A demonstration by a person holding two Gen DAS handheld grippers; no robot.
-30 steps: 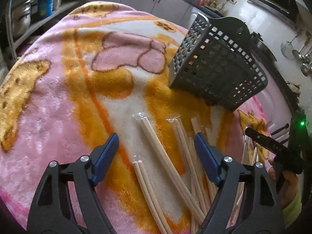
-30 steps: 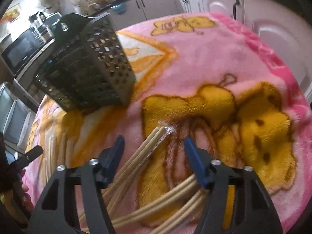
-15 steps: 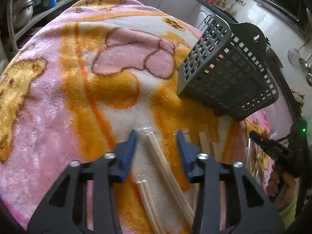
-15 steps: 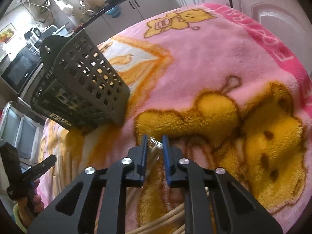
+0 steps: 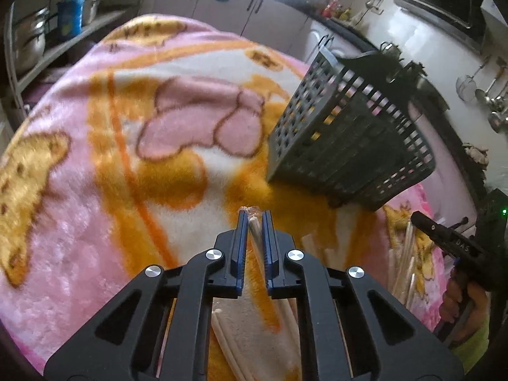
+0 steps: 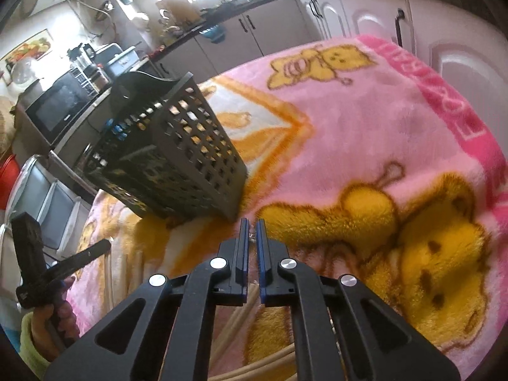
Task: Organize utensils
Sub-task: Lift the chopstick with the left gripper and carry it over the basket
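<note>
A dark grey perforated utensil basket (image 5: 343, 139) stands on the pink and orange blanket (image 5: 127, 146); it also shows in the right wrist view (image 6: 171, 158). My left gripper (image 5: 254, 219) is shut on a wrapped pair of wooden chopsticks (image 5: 255, 231), lifted above the blanket, in front of the basket. My right gripper (image 6: 252, 225) is shut on another wrapped chopstick pair (image 6: 250, 298), its tip just in front of the basket's near corner. More wrapped chopsticks (image 5: 403, 263) lie on the blanket.
Kitchen cabinets (image 6: 317, 19) and a counter stand behind the blanket. A microwave (image 6: 60, 104) sits at the left in the right wrist view. Shelves with pots (image 5: 31, 44) are at the left in the left wrist view. Each view shows the other hand-held gripper at its edge.
Both grippers went from wide open to shut on chopstick pairs. Both have since lifted and moved nearer the basket.
</note>
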